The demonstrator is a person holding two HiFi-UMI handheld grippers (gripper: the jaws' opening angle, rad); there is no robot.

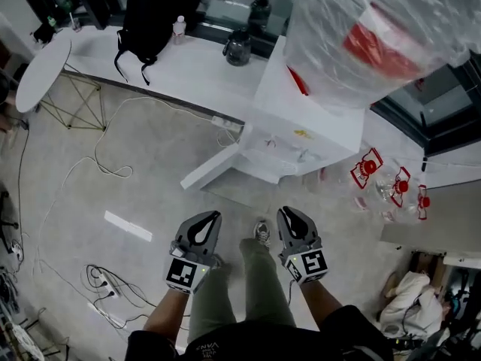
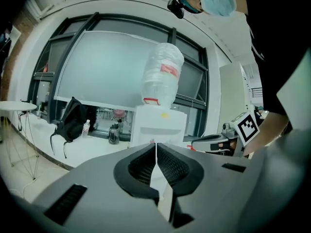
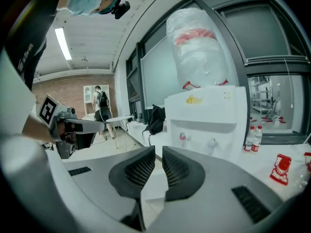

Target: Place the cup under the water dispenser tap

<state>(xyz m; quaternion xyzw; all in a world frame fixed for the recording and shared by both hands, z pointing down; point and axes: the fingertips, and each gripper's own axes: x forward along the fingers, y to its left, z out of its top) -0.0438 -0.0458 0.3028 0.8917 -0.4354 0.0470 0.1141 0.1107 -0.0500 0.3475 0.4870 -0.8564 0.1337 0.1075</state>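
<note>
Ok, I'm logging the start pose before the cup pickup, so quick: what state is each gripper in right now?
Left gripper: tongs closed, nothing between them.
Right gripper: tongs closed, nothing held.

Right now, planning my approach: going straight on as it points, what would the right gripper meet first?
Likely the white box-shaped water dispenser, its front below the taps; nothing shows between, though depth is unclear.

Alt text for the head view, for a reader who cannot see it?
Seen from above, a person holds the left gripper and right gripper, both shut and empty, over their legs, facing a white water dispenser topped with a large bottle. A black backpack sits on the white ledge to its left.
</note>
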